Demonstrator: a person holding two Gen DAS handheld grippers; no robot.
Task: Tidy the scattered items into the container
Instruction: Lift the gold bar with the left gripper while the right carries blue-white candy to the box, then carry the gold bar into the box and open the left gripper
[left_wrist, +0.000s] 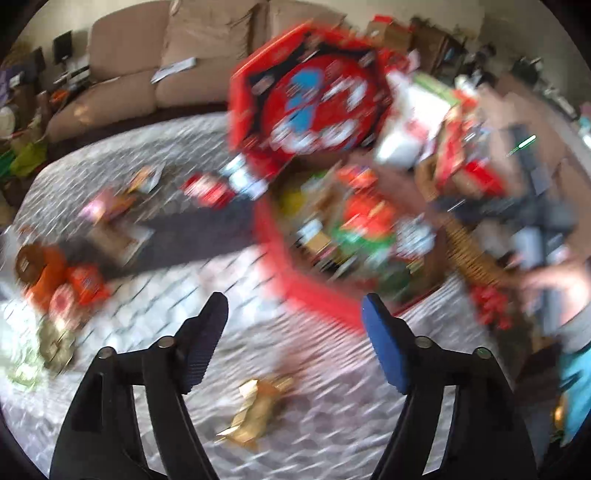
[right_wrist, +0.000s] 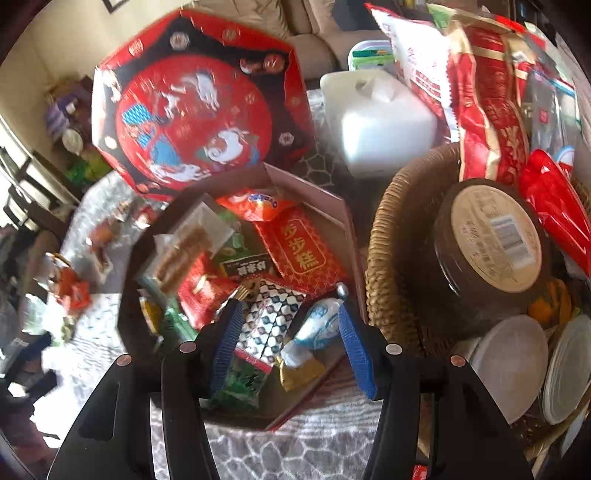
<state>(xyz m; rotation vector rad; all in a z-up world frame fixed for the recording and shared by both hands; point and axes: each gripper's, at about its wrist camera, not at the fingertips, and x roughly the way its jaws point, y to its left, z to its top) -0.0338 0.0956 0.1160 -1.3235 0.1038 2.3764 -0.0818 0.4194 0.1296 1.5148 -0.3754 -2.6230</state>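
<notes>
While both views are smeared by motion, the left more heavily, the layout can be read. An octagonal red box sits on a grey-and-white patterned cloth, its lid propped upright behind it, decorated face outward. Inside the box lie assorted snack packets, among them a red packet with gold characters, an orange packet, a clear wrapper holding brown biscuits, a black-and-white patterned packet and a blue-and-white wrapped sweet. The right gripper hangs over the near part of the box with its blue-padded jaws spread; the patterned packet and the sweet show between them, but the pads press on neither. Just right of the box stands a wicker basket holding a round brown tub and red bags. The left gripper stands above the cloth beside the box's near red wall, jaws spread wide and nothing between them. Loose items remain on the cloth outside the box: a gold-wrapped piece below the left gripper, an orange cluster at far left, and small packets near the lid. A hand shows at the right edge of the left view.
</notes>
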